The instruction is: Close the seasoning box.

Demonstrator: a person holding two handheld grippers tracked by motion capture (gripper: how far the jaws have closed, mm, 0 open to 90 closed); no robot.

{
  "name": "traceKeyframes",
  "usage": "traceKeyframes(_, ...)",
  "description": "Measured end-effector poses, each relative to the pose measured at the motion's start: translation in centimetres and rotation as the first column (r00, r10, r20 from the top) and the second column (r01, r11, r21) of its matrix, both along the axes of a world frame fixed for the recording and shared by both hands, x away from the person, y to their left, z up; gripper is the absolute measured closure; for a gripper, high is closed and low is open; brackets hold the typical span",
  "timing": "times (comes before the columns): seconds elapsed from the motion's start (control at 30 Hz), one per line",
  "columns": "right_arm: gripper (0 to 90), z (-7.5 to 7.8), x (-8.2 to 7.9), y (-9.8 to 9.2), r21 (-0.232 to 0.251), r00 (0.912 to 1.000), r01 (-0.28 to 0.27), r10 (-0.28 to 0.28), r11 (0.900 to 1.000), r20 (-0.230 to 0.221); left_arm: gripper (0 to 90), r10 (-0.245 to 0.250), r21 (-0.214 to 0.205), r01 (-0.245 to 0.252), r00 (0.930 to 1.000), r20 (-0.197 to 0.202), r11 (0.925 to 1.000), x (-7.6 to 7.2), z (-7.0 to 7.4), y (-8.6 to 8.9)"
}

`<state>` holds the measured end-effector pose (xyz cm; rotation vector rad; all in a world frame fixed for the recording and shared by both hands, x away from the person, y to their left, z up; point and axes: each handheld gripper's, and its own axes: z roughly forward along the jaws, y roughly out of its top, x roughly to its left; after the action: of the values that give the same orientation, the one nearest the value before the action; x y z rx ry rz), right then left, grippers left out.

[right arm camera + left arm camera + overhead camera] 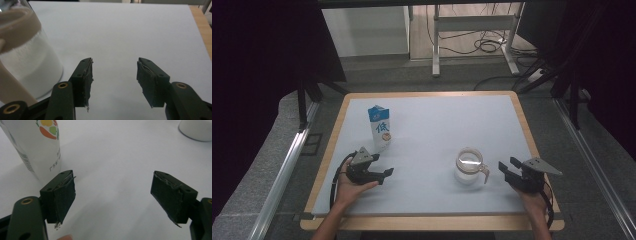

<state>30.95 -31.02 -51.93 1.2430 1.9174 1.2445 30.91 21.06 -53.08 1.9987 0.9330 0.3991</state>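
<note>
A blue-and-white milk carton [379,128] stands upright at the left of the white table top [437,120]. Right of the middle sits a glass jug [469,166] with a beige rim and handle and white liquid inside. My left gripper [387,173] lies low on the table in front of the carton, pointing right, its jaws open and empty. In the left gripper view the carton [37,147] rises just beyond the left jaw of that gripper [112,195]. My right gripper [508,166] is open just right of the jug's handle. The jug [27,57] stands left of the right gripper's [113,80] empty jaws.
The table has a wooden rim [532,145] near my right hand. Metal rails [287,165] run along both sides. Beyond the far edge are desk legs [436,45] and floor cables [487,45]. Bare white surface lies between the carton and the jug.
</note>
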Motion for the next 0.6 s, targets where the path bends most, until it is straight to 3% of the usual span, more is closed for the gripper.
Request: traceKeyframes(0.6,43.0,-0.14,-0.33,0.16,0.001,0.9999,-0.017,0.017,0.9999,-0.002,19.9,0.001,-0.007,-0.001,1.0,0.003,1.0,0.05,0.07,0.04)
